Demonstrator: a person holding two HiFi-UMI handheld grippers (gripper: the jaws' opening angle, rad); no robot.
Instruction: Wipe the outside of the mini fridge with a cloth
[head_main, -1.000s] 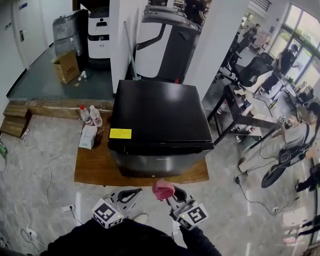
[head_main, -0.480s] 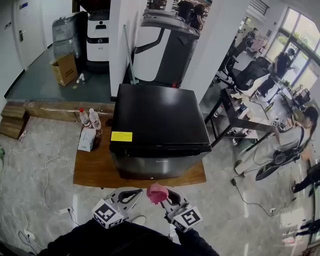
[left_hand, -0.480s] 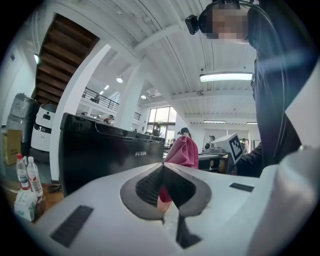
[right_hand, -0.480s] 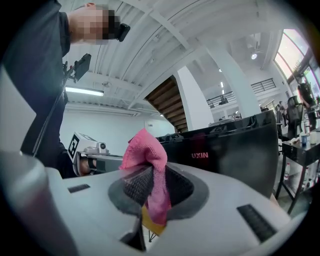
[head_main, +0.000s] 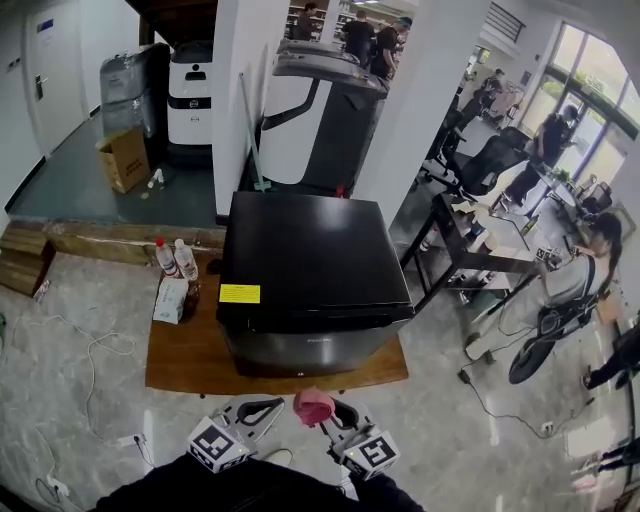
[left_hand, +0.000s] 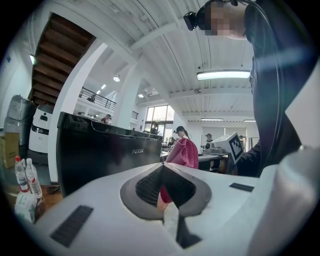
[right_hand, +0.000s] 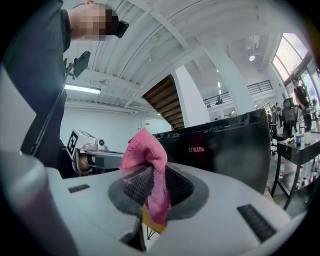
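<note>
Left gripper (head_main: 262, 408): jaws together on nothing; low, just left of the cloth, short of the fridge front.
Right gripper (head_main: 332, 412): clamped on the pink cloth (head_main: 313, 404); wad bunched above the pads, tail hanging below.
Mini fridge (head_main: 310, 255): black, door shut, on a low wooden platform (head_main: 180, 355); not yet touched by the cloth.
Step in hand: probably the approach to the front face. Lead with the wad, not the jaw tips; press flat, sweep in overlapping passes; brace the cabinet with the free gripper if sliding.
Surface: glossy dark top, yellow sticker (head_main: 240, 293) near the left front corner; streaks likely to show.
Room: cardboard box (head_main: 125, 158) far left; cables (head_main: 85, 345) on stone floor; bottles (head_main: 172, 257) beside the fridge; desk (head_main: 470, 235) and people at right.
</note>
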